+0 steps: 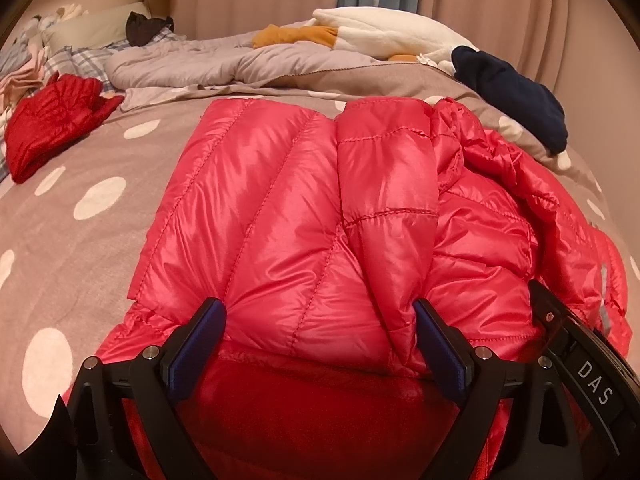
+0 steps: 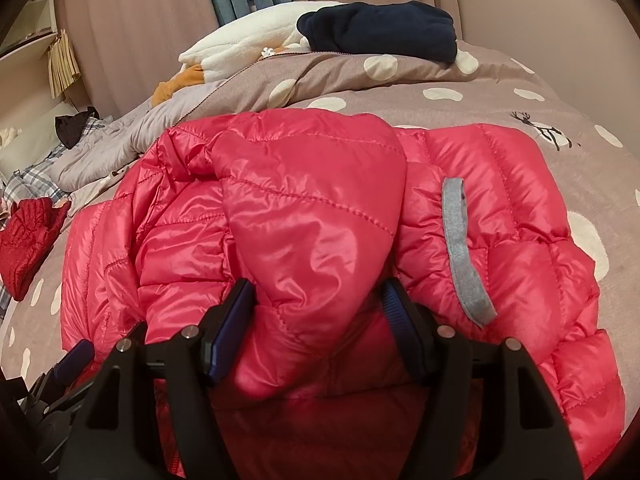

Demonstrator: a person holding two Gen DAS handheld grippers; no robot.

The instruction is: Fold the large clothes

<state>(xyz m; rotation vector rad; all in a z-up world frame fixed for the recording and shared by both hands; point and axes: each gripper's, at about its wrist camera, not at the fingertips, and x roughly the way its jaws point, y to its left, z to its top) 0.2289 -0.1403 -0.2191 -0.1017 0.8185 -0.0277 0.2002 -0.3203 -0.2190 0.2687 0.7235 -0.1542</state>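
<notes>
A large shiny red quilted down jacket (image 1: 288, 208) lies partly folded on the bed; it also shows in the right wrist view (image 2: 320, 220), with a sleeve laid over its middle and a grey strip (image 2: 460, 248) on its right part. My left gripper (image 1: 320, 332) is open, its blue-padded fingers wide apart astride the jacket's near edge. My right gripper (image 2: 318, 316) is open, its fingers on either side of the sleeve's puffy end. The right gripper's black body (image 1: 584, 364) shows at the lower right of the left wrist view.
The bed's taupe cover (image 1: 80, 240) has white dots. A smaller dark red garment (image 1: 52, 128) lies at the far left. A navy garment (image 2: 380, 30), a white and orange plush (image 1: 380, 32) and a grey quilt (image 1: 180, 64) lie at the back. Curtains hang behind.
</notes>
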